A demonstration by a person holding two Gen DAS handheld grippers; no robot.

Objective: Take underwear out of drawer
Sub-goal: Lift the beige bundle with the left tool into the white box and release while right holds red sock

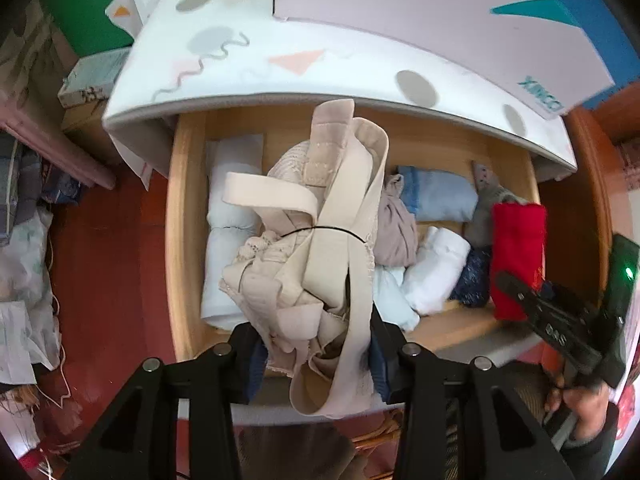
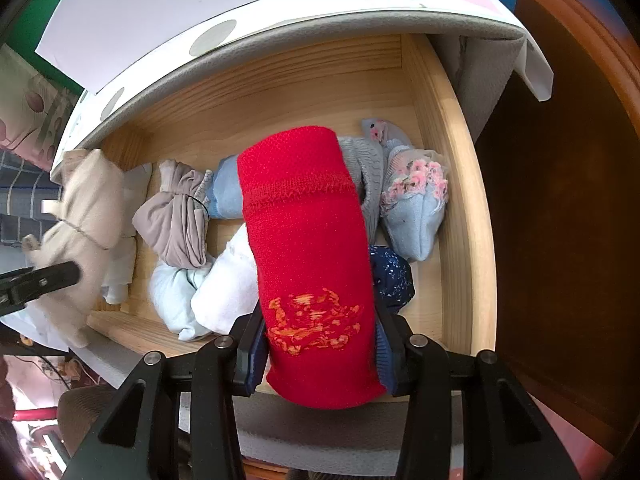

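My left gripper [image 1: 318, 356] points down over the open wooden drawer [image 1: 180, 240] and is shut on a beige bra bundle [image 1: 312, 240] tied with a thin black band. The bundle hangs above the other clothes, with its straps looping below the fingers. My right gripper [image 2: 320, 354] is shut on a red rolled garment [image 2: 304, 240] with orange embroidery, held over the drawer's right half. The left wrist view shows the red roll [image 1: 516, 248] and the right gripper [image 1: 560, 320] at the right. The right wrist view shows the beige bundle [image 2: 88, 208] at the left.
Several rolled items lie in the drawer: a taupe bundle [image 2: 176, 220], white roll [image 2: 228, 284], pale blue rolls [image 1: 228, 240], navy piece [image 2: 392, 276] and floral sock [image 2: 416, 200]. A patterned white top [image 1: 280, 64] with a shoebox [image 1: 400, 0] overhangs the drawer's back. Clutter lies on the red floor [image 1: 100, 260].
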